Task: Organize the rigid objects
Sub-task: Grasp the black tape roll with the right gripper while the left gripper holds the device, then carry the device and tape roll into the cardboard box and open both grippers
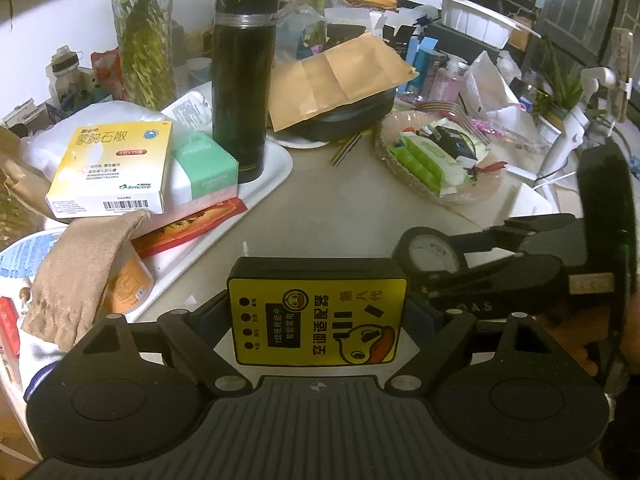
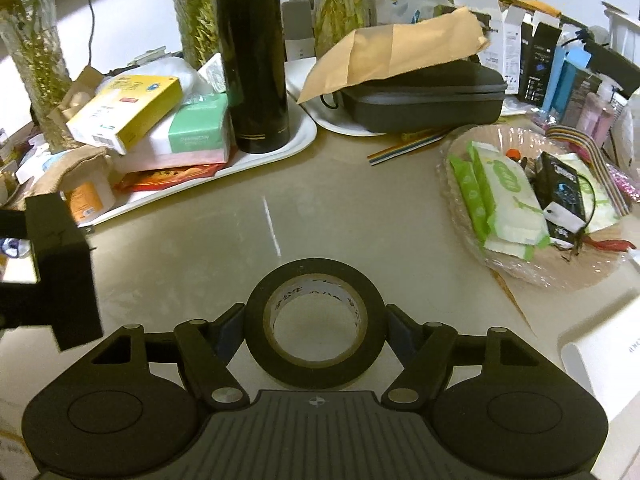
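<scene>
Left wrist: my left tool (image 1: 318, 316) grips black yellow-labelled adapter box (image 1: 318, 312) | right tool (image 2: 316, 328) grips black tape roll (image 2: 316, 322) over worktop (image 2: 200, 248)

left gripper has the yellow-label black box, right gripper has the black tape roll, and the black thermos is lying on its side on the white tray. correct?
Not quite. The black thermos stands upright on the white tray, not on its side; the right wrist view shows it plainly. The rest holds: the left gripper grips the yellow-label black box, and the right gripper grips the black tape roll.
</scene>
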`<act>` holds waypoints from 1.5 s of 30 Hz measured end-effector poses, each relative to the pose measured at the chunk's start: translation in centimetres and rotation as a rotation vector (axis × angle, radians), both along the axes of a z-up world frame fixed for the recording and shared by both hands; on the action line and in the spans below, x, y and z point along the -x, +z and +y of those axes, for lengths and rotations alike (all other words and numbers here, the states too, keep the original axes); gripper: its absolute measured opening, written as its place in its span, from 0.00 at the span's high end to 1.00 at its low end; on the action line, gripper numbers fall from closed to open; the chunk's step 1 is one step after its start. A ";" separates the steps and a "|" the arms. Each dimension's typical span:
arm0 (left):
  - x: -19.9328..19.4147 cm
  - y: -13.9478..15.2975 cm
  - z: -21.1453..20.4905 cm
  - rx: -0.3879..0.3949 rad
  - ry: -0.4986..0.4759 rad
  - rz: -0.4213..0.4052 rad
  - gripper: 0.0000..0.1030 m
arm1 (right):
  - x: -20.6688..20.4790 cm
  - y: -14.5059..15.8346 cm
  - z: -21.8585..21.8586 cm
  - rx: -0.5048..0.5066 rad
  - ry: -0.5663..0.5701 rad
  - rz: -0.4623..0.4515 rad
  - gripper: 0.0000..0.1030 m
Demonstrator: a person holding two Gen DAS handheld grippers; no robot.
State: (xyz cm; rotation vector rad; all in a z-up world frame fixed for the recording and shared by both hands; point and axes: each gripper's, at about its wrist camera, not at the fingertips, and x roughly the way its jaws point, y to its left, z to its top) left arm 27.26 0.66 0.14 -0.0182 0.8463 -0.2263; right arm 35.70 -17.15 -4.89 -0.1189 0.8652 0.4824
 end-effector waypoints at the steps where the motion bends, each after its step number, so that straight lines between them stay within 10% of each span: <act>1: 0.2 0.1 -0.1 -0.004 0.000 -0.005 0.15 | 0.4 0.2 -0.2 0.000 0.002 -0.003 0.27; 45: 11.3 1.9 -2.1 0.011 -0.051 -0.074 0.15 | 16.8 5.8 -5.2 -0.144 -0.010 -0.134 0.27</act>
